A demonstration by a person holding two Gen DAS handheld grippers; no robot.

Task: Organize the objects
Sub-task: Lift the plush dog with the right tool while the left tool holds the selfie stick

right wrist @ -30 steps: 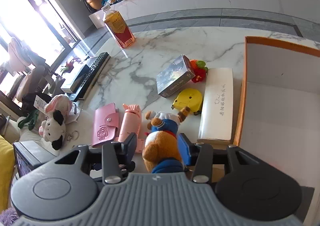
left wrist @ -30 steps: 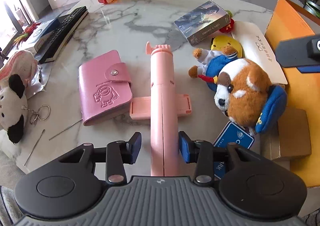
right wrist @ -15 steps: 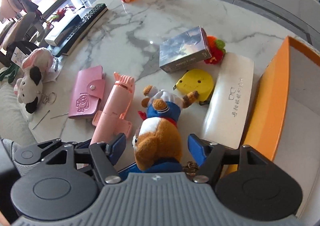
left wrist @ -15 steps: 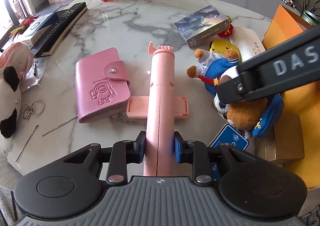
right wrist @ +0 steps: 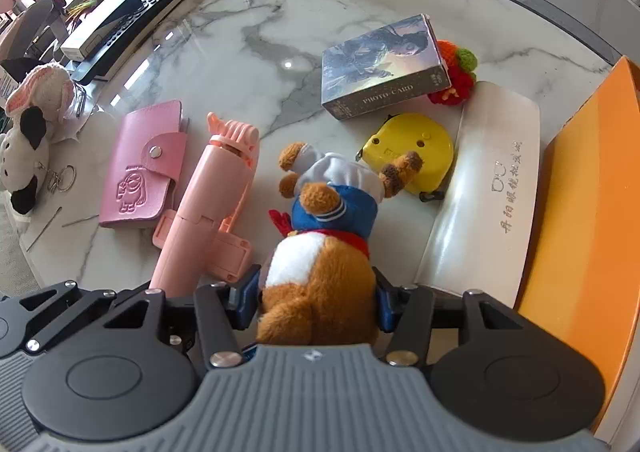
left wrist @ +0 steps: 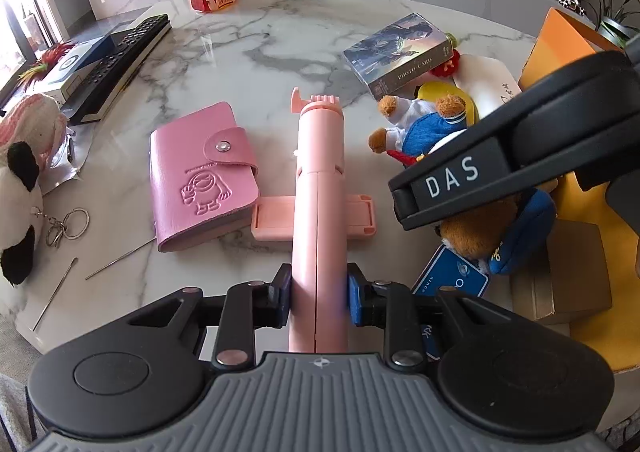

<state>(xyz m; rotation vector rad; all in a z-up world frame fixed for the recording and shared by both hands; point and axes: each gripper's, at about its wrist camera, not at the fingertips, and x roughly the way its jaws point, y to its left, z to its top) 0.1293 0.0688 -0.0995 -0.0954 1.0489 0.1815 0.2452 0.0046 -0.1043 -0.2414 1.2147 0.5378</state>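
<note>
Your left claw (left wrist: 318, 292) is pinching the near end of the pink selfie stick (left wrist: 318, 188); its jaws have just been closing, and both pads now press the stick's flanks. The stick lies flat on the marble bench (left wrist: 256, 64), its long axis running straight away from the claw, so the grip sits squarely across the narrow dimension. Its folded phone clamp juts out to either side at mid-length, touching the pink card wallet (left wrist: 200, 176) on the left.

Your right claw (right wrist: 318, 302) straddles the plush dog (right wrist: 320, 252) at its head end; its jaws have just been closing and the pads now meet the fur on both sides. The dog lies along the claw's line, feet pointing away toward the yellow tape measure (right wrist: 408, 144).

The orange box (right wrist: 592, 192) stands at the right, beyond the white glasses case (right wrist: 484, 188). The right hand is the nearer one to it. Judged from this layout, the dog should clear the case first; the stick must travel past the dog's position to reach the box.
</note>
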